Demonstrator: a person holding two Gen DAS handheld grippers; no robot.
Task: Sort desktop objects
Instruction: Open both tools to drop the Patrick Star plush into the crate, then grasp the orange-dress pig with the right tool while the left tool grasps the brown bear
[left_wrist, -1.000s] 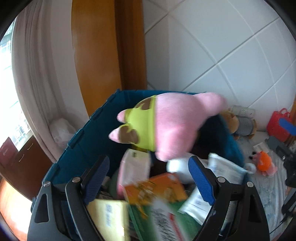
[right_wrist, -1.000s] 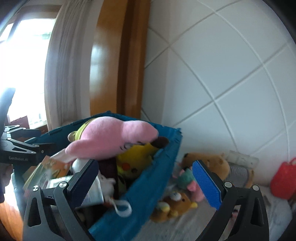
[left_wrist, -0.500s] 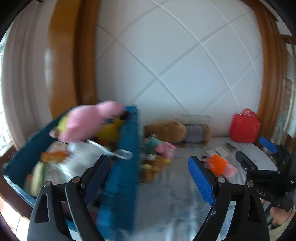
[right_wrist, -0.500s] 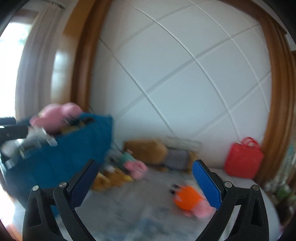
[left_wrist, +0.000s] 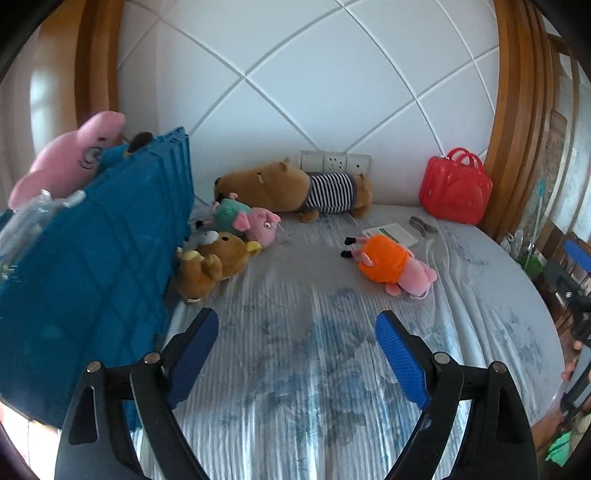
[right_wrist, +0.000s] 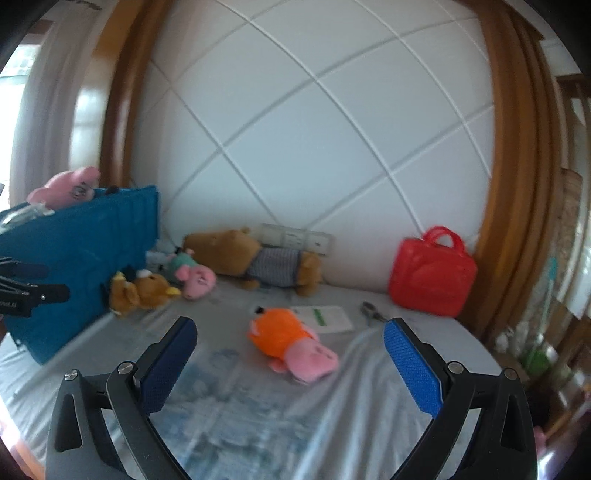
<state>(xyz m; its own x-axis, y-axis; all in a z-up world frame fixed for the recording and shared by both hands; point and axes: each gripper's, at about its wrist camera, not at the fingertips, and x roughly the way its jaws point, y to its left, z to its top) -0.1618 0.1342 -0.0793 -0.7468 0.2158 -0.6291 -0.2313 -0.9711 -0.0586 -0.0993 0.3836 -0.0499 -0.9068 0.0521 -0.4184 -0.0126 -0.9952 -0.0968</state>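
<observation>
A blue bin stands at the left, with a pink star plush sticking out of its top. A pig plush in an orange dress lies on the cloth mid-table. A small brown bear, a pink and teal pig plush and a big brown plush in a striped shirt lie near the bin. My left gripper and right gripper are open and empty above the cloth.
A red toy case stands at the back right. A white card and a small metal tool lie before it. Wall sockets are behind the big plush. The table edge curves away at the right.
Both grippers swung right, away from the bin's inside, and now face the table with the loose plush toys. The pink star plush stays in the bin.
</observation>
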